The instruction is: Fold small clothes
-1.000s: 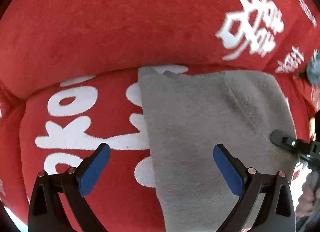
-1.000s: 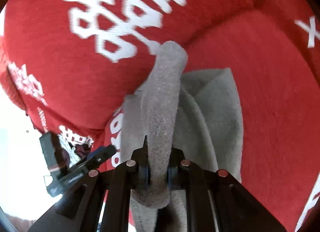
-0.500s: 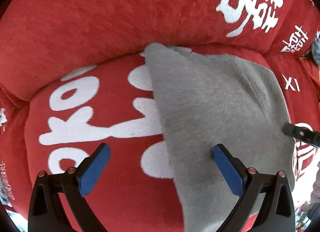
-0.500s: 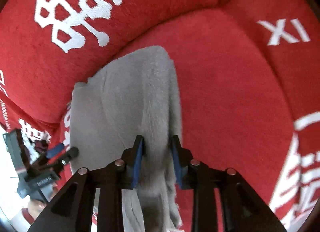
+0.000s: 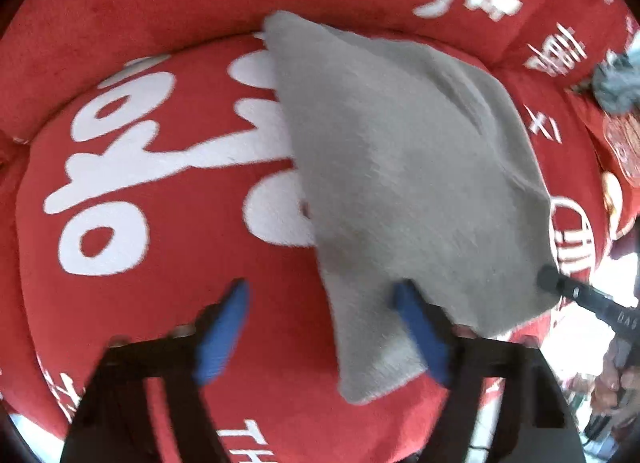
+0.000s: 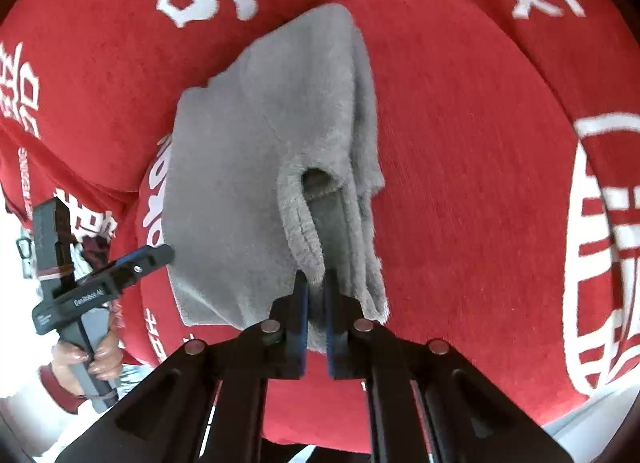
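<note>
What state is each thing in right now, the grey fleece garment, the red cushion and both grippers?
Grey fleece garment: partly folded, lying on the cushion, near edge pinched by the right gripper.
Red cushion with white lettering: under the garment, partly covered.
Left gripper: open, its blue pads either side of the garment's near corner, view blurred.
Right gripper: shut on the garment's edge.

Your left gripper (image 5: 320, 327) sits low with its blue-padded fingers (image 5: 222, 333) spread wide apart, its picture blurred. Your right gripper (image 6: 316, 299) has its two fingers (image 6: 300, 303) drawn close together, nipping the grey garment's (image 6: 256, 167) hem between the pads. In the right wrist view your left hand (image 6: 86, 359) wraps the other gripper's handle
</note>
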`<control>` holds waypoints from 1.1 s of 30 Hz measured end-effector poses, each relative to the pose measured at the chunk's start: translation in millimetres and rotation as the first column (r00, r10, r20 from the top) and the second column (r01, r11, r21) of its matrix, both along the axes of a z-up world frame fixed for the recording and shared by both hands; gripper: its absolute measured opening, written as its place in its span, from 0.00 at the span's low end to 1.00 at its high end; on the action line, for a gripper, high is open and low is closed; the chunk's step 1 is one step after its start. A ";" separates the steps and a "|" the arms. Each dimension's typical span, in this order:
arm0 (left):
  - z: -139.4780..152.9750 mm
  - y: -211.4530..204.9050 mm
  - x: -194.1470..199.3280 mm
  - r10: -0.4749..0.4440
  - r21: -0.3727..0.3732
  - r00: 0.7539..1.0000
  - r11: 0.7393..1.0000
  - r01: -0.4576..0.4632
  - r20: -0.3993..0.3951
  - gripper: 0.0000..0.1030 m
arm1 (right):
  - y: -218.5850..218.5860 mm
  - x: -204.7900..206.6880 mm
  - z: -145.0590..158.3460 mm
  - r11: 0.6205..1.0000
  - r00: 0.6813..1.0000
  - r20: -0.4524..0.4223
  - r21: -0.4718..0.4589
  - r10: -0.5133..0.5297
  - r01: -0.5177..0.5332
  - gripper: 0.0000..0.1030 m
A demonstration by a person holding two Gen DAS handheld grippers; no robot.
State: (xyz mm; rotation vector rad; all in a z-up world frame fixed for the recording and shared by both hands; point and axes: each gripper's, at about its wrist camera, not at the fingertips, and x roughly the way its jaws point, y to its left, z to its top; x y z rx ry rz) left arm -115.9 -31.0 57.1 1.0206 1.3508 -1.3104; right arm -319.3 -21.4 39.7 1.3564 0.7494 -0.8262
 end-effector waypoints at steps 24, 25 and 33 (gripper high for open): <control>7.9 22.6 -0.6 0.000 0.036 0.994 0.999 -0.004 0.109 0.66 | -4.9 -22.8 36.5 0.989 0.986 -0.121 -0.107 -0.112 0.099 0.07; 9.2 19.8 -0.5 0.009 0.034 0.993 0.999 -0.013 0.114 0.66 | -11.9 -14.5 41.1 0.989 0.990 -0.106 -0.127 -0.090 0.076 0.07; 13.8 8.9 -12.1 0.055 0.019 0.989 0.998 -0.058 0.138 0.66 | -46.6 29.9 8.8 0.996 0.985 -0.170 -0.081 0.011 -0.025 0.07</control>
